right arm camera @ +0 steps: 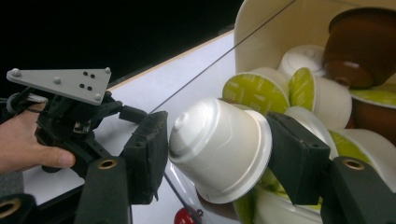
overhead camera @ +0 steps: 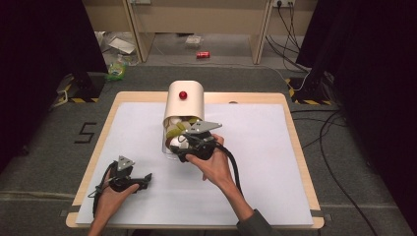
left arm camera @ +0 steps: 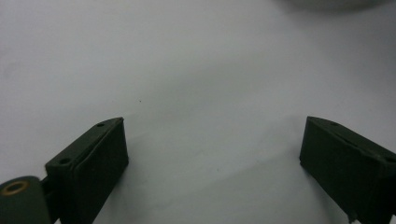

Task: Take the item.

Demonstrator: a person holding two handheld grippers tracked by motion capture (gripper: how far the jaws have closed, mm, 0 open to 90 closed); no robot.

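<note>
The left gripper (overhead camera: 146,179) is black, with a small grey three-cornered plate on top and a black cable looping from it; its jaws are blocky, dark, with small screw holes and a brass-ringed pivot; the right gripper (right arm camera: 217,147) is the same make, brass eyelets at both jaw arms, its plate dotted with screws, a thick black cable trailing; a dark grey sleeve (overhead camera: 255,225) covers the right forearm.

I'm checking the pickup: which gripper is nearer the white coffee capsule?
Right. The right gripper is shut on the white capsule at the container's mouth. The left gripper rests open on the white mat, apart from it.
</note>
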